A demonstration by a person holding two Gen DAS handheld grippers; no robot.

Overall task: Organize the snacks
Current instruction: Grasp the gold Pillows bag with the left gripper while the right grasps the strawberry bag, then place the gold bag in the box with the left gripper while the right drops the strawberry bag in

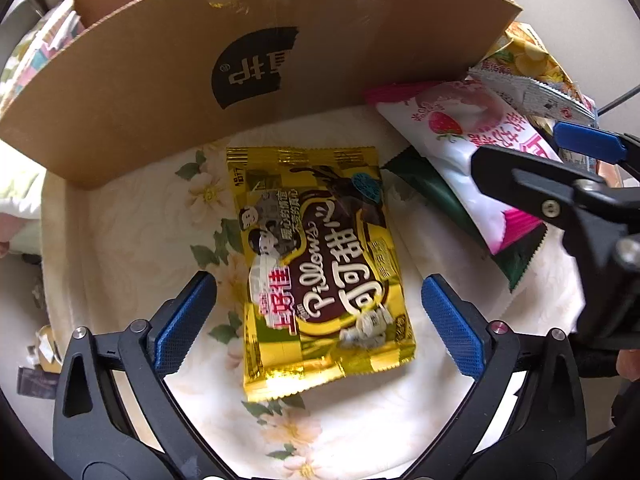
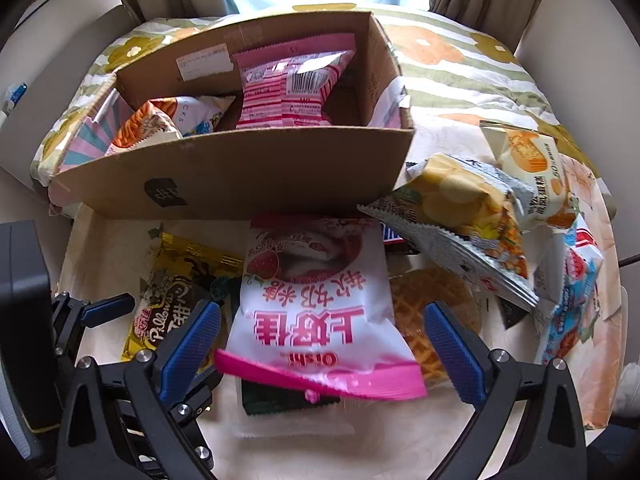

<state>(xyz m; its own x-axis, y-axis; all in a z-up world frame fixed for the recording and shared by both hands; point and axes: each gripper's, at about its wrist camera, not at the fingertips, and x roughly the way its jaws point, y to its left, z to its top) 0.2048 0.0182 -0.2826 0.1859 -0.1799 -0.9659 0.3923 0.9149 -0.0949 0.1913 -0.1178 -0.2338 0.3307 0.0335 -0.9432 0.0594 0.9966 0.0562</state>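
A gold Pillows chocolate snack bag (image 1: 320,264) lies flat on the floral cloth, in front of the cardboard box (image 1: 248,80). My left gripper (image 1: 320,320) hovers open over it, one blue pad on each side, not touching. In the right wrist view a white and pink strawberry Oishi bag (image 2: 316,308) lies between the wide-open fingers of my right gripper (image 2: 324,344). The same bag (image 1: 472,156) shows at the right of the left wrist view, under the right gripper's fingers (image 1: 588,142). The box (image 2: 240,176) holds a pink striped packet (image 2: 288,88) and other snacks.
Loose snacks lie right of the box: a yellow chips bag (image 2: 460,208), a cake packet (image 2: 532,168), a blue and white packet (image 2: 572,280), a waffle (image 2: 436,312). A dark green packet (image 1: 448,208) sits under the strawberry bag. Curtains and a window stand behind.
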